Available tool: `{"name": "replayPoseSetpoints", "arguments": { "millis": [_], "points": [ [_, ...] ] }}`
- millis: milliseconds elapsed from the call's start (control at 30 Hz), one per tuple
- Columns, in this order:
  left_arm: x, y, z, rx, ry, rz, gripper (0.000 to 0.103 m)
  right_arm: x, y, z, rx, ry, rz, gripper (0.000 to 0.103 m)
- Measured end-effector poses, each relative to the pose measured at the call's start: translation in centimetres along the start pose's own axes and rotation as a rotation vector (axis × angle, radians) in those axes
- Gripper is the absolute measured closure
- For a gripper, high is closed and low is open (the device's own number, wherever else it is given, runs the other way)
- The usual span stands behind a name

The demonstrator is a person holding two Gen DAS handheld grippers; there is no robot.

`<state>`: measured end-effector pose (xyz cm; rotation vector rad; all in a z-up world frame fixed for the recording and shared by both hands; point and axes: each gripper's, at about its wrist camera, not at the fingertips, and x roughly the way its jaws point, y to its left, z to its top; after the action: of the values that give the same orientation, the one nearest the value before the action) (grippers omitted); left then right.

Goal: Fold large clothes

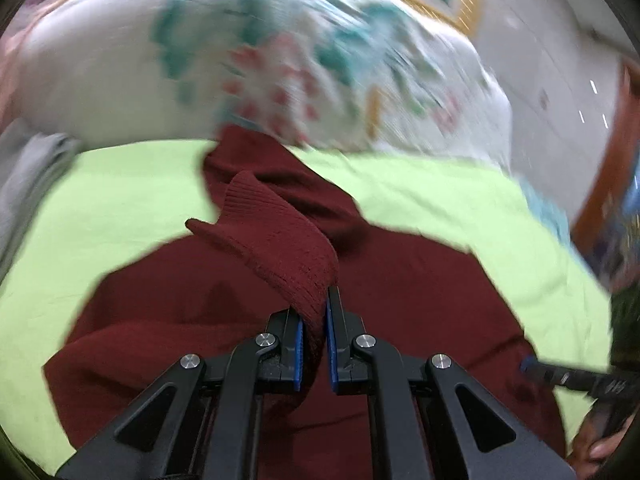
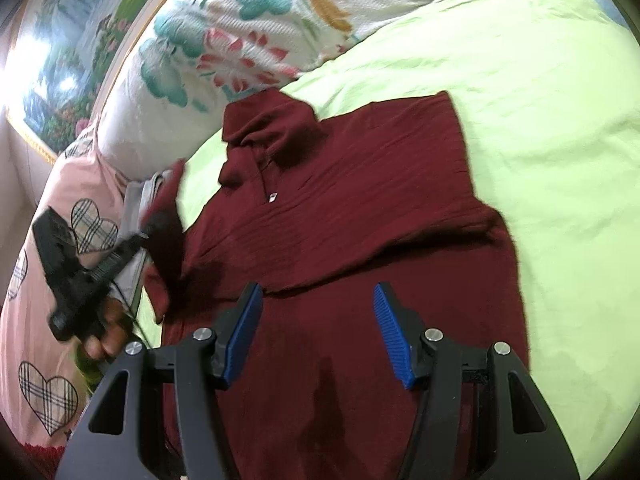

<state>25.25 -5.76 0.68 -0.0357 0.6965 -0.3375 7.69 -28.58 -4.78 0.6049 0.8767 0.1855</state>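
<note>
Folding a sleeve: left gripper [image 1: 314, 320] pinches the maroon knit sweater's [image 2: 360, 220] ribbed cuff [image 1: 276, 240]; right gripper [image 2: 318, 332], jaws spread, hovers. Next, lay the cuff across the chest.

A sweater [image 2: 344, 216] is lying flat on a bedsheet [image 2: 540, 128], its collar pointing toward a quilt [image 2: 240, 32] lying behind it — pillows [image 2: 44, 272] are sitting to the left, and a sleeve cuff [image 1: 280, 248] is hanging over the sweater's body.
</note>
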Motion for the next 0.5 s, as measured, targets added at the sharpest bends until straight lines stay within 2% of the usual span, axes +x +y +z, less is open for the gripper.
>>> {"name": "replayPoseSetpoints", "arguments": {
  "millis": [100,233,333,400,433,500],
  "points": [
    [3.4,-4.3,-1.9,0.097,0.068,0.001,0.095,-0.4,-0.8,0.3,0.025,-0.019,-0.008,0.044],
    [6.8,-7.1,-4.4,0.188,0.167,0.008,0.090,-0.7,-1.0,0.8,0.031,-0.034,-0.015,0.044],
    [6.7,-7.5,-5.5,0.198,0.189,-0.001,0.077,-0.2,-0.5,1.4,0.017,-0.028,-0.013,0.044],
    [5.4,-7.2,-5.7,0.190,0.178,-0.012,0.050,0.6,0.0,1.9,0.005,-0.021,-0.008,0.044],
    [4.2,-6.7,-6.0,0.182,0.161,-0.001,0.046,1.1,0.4,2.1,0.000,-0.016,-0.003,0.044],
    [1.9,-4.8,-6.0,0.156,0.147,0.000,0.046,2.3,1.1,2.6,-0.012,-0.005,0.012,0.044]
  ]
}}
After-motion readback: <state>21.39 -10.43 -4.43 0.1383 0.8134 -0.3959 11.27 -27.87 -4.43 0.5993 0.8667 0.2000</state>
